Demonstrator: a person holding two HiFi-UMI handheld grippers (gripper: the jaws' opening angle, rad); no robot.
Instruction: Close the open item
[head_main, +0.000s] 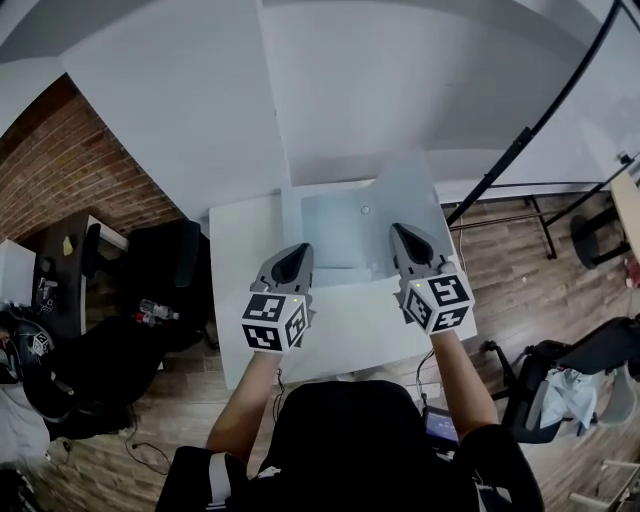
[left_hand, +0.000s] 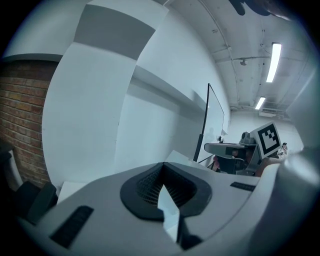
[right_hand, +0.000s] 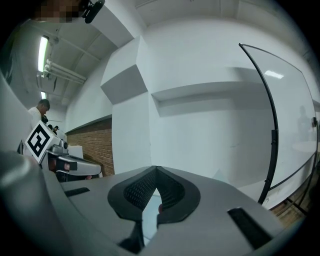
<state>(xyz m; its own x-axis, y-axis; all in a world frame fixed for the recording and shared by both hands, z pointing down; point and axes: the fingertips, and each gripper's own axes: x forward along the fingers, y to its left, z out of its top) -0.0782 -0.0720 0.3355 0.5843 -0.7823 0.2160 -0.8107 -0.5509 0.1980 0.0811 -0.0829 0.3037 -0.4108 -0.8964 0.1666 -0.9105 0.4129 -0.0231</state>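
— What's at the far left?

— A brick wall (head_main: 60, 170), then a black chair (head_main: 165, 265) close against the left edge of the white table (head_main: 240, 225). There is little room on that side.

— And the left gripper (head_main: 293, 256)?

— It is over the bare tabletop, at the left edge of the laptop (head_main: 335, 230). Its own view shows its jaws drawn together at the tips with nothing between them. I can't tell whether it touches the laptop.

— Where is the laptop?

— At the middle of the table, toward the back edge by the white wall. It is open, with one grey panel lying flat and the other tilted up on the right.

— And the right gripper (head_main: 408, 240)?

— It is over that tilted panel, jaws also together and empty. The table's right edge is near, and beyond it a black pole (head_main: 520, 150) slants up from the wooden floor (head_main: 520, 250).
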